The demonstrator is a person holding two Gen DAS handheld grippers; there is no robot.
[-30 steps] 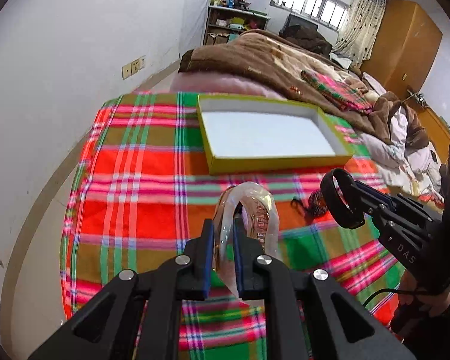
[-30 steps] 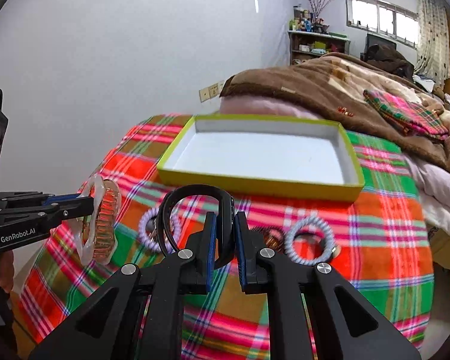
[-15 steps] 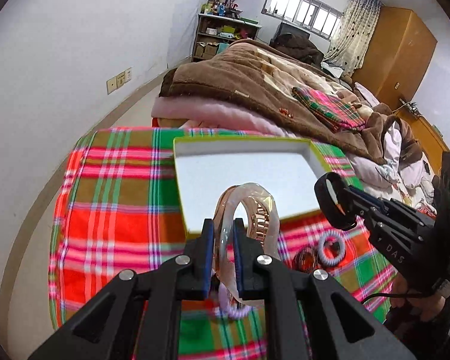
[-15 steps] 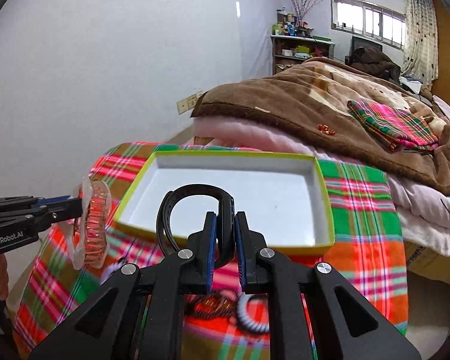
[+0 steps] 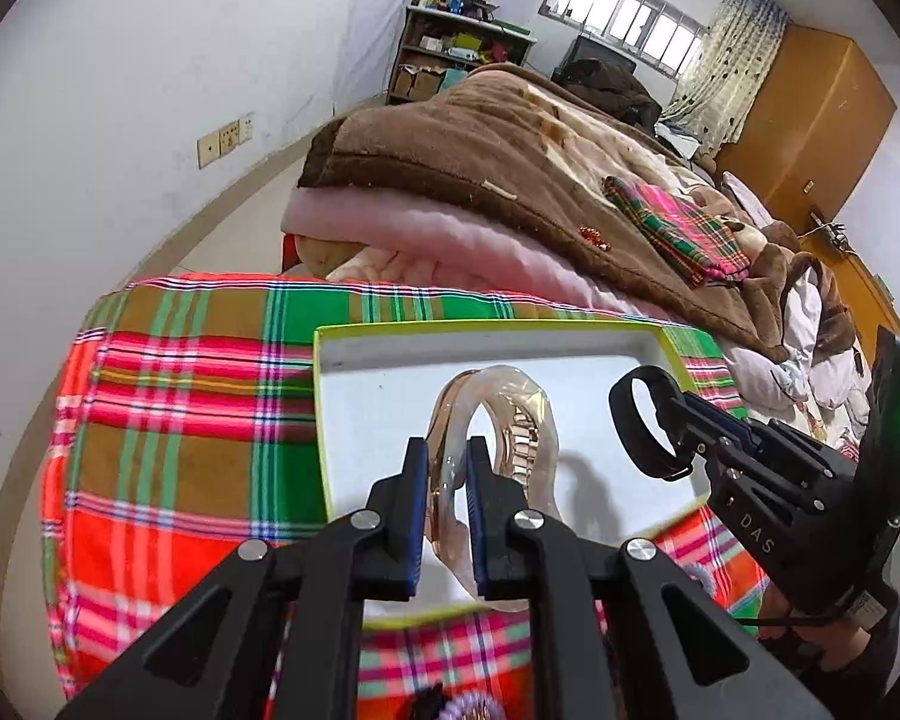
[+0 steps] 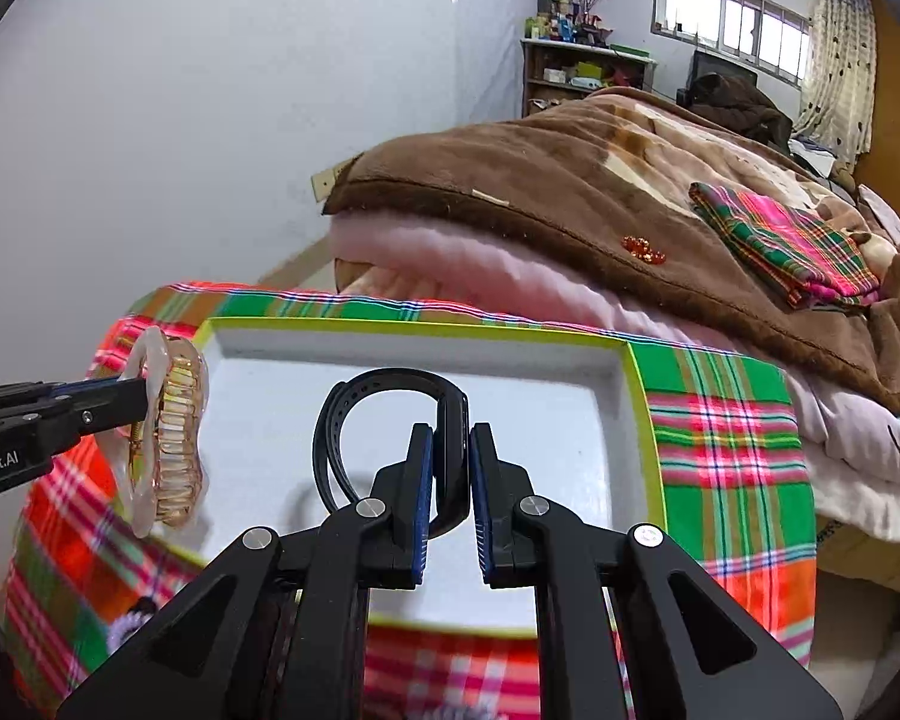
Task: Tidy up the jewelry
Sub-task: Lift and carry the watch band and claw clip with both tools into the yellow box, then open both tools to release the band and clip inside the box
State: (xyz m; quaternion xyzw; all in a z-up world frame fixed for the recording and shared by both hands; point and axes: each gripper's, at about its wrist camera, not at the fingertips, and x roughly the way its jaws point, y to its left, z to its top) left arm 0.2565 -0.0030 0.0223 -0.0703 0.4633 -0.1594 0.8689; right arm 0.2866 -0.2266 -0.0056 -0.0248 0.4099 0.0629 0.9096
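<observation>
Above a white, yellow-rimmed tray [image 6: 645, 420] on a plaid-covered worktop [image 5: 180, 420], the left claw [image 5: 447, 468] grips a translucent pink hair clip [image 5: 519, 420] while the right claw [image 6: 450, 456] clamps a black wristband [image 6: 384, 396]; both items hang over the tray, well apart.

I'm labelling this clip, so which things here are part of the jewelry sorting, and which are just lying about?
Part of the job:
hair claw in left tool
black wristband in right tool
white tray

Lying about:
brown blanket
folded plaid cloth
shelf
</observation>
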